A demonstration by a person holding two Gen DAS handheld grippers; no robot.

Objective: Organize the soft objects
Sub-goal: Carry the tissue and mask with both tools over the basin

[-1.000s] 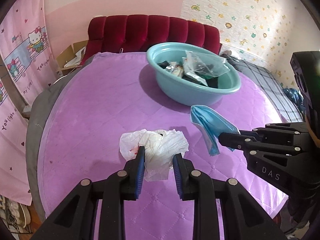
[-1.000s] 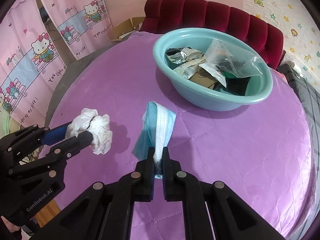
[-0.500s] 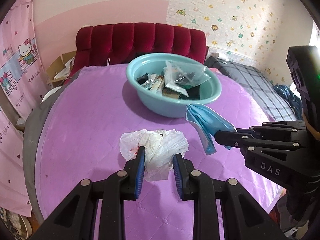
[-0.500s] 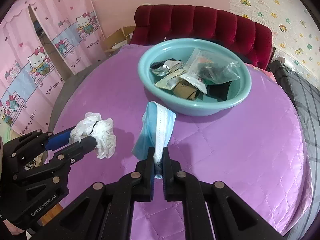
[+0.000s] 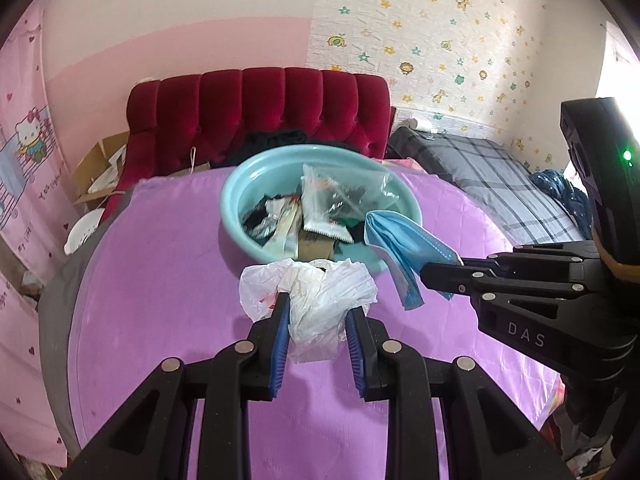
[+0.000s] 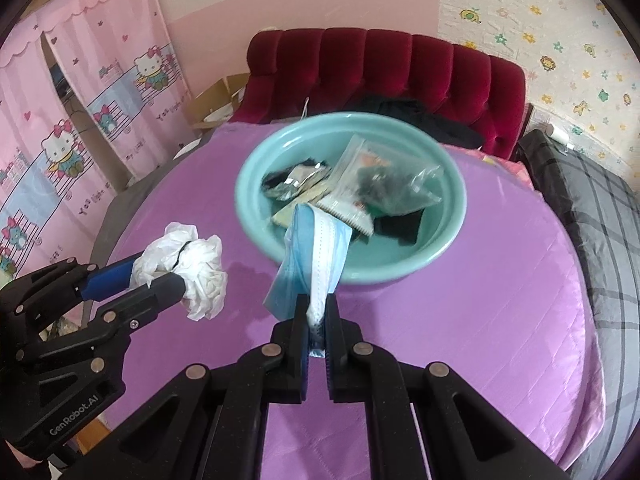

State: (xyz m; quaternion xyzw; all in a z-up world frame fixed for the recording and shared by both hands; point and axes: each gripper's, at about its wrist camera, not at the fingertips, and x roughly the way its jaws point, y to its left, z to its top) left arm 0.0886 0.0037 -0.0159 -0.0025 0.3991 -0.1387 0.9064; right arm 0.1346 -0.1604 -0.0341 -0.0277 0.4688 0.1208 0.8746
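Observation:
My left gripper (image 5: 318, 312) is shut on a crumpled white plastic bag (image 5: 320, 300), held above the purple quilt (image 5: 160, 280). From the right wrist view, that bag (image 6: 188, 264) bulges out between the left gripper's fingers (image 6: 160, 282). My right gripper (image 6: 317, 310) is shut on a folded blue face mask (image 6: 316, 248), which hangs in the air just in front of the teal basin (image 6: 448, 184). In the left wrist view, the mask (image 5: 400, 248) sticks out of the right gripper (image 5: 428, 272) over the basin's (image 5: 236, 196) right rim. Several packets and a clear bag lie in the basin.
A red tufted headboard (image 5: 260, 116) with dark clothing on it stands behind the basin. A grey plaid bed (image 5: 500, 184) lies at the right. Pink cartoon curtains (image 6: 80, 112) and a cardboard box (image 5: 96, 172) stand at the left.
Both grippers have risen and moved toward the basin, each still holding its item. The basin now sits closer and more central in both views.

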